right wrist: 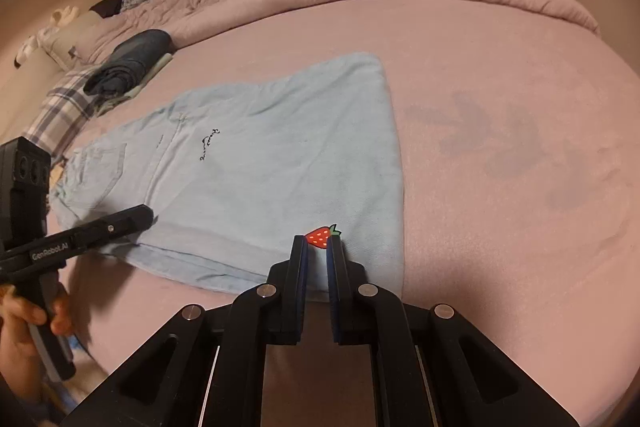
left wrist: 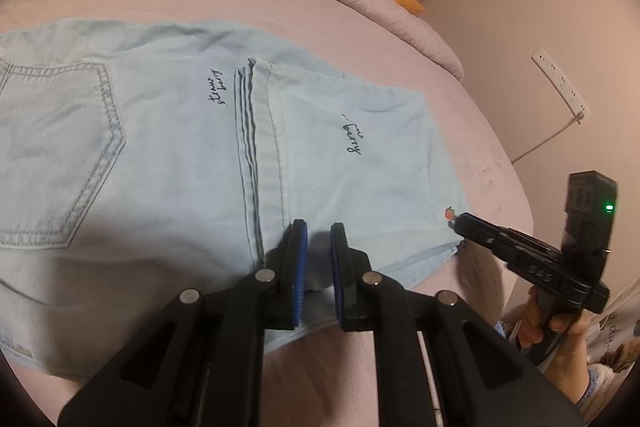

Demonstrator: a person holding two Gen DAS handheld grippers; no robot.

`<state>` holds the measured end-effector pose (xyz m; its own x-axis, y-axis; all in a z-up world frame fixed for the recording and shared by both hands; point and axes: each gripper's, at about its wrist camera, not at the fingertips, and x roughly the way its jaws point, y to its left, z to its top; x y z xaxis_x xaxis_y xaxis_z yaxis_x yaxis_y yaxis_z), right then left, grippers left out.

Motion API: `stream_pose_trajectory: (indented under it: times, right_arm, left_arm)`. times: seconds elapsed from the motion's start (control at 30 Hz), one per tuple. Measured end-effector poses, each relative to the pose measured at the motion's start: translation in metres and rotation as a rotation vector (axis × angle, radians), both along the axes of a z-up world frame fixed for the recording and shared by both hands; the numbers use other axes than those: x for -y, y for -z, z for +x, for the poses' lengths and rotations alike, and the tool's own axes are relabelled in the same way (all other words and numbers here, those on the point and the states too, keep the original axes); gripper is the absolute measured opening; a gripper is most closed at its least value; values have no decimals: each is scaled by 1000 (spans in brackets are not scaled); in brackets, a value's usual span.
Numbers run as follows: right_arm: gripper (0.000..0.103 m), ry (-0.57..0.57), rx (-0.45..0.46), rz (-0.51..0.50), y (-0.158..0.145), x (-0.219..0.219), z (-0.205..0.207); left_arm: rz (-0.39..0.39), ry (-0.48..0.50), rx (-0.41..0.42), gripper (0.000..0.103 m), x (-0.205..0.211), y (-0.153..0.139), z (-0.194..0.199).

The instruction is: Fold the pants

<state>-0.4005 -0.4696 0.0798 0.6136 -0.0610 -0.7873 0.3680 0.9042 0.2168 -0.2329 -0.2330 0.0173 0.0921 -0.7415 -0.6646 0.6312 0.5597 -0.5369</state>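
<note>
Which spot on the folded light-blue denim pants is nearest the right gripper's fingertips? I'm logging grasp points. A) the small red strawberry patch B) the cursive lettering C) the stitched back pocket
A: the right gripper sits at the strawberry patch on the pants.

"straw berry" script on pants [left wrist: 218,93], "GenRobot.AI" on left tongs [right wrist: 148,217]

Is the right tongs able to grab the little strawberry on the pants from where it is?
Probably yes: the right tongs sit open just before the strawberry on the pants, with nothing between.
</note>
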Motion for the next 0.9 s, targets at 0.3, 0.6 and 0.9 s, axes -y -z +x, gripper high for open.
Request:
stream_pose_trajectory:
  times: [0.3,0.6,0.9]
  right_arm:
    - [9,-118,39,-22,-20,-33,20]
    - [26,-199,60,9,-24,-60,38]
    - [26,-299,78,13,-9,-88,124]
  left_arm:
    - [-19,-25,-33,12,-21,-7,-5]
    - [-18,-126,-19,35,-73,-14,1]
    - [-58,-175,-29,35,-106,-17,6]
